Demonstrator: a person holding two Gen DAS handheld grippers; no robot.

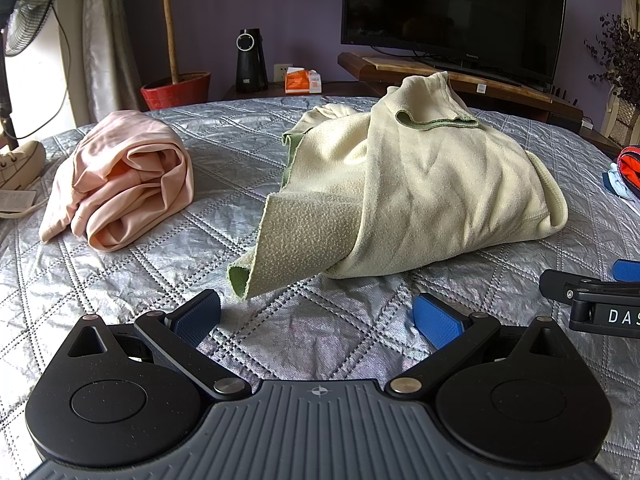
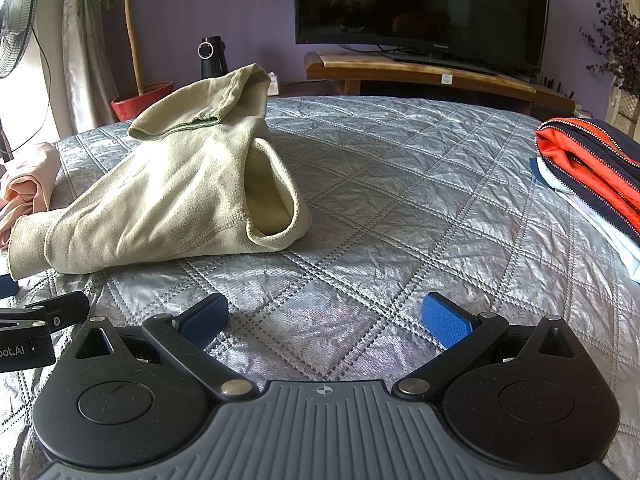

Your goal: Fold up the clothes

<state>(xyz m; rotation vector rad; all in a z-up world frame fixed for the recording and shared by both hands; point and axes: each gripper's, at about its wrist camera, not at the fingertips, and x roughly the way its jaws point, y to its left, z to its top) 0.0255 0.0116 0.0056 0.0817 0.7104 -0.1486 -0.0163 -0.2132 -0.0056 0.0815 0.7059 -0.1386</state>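
Left fingers: I see my left gripper [image 1: 316, 318] with its blue pads spread wide and nothing between them, low over the bed.
Right fingers: my right gripper [image 2: 325, 320] is likewise spread and empty; from the left wrist view its black frame shows at the right edge, just beside the left one.
Surface: both hover above the silver quilted bedspread [image 2: 400, 200], bare directly under the fingers.
Green garment: the pale green fleece garment [image 1: 420, 184] lies in a crumpled heap just ahead of my left fingers, ahead and to the left of my right ones; one flap [image 1: 288, 248] hangs toward the left gripper, darker green at its edge, not touching the pads.
Pink garment: a loosely rolled pink garment [image 1: 124, 184] lies to the left of the green one, apart from it.
Stack: folded clothes, orange and navy on top [image 2: 592, 168], sit at the bed's right edge.
Beyond the bed: a television [image 1: 452, 12] on a wooden stand, a plant in a red pot [image 1: 176, 90], a standing fan [image 1: 28, 4].
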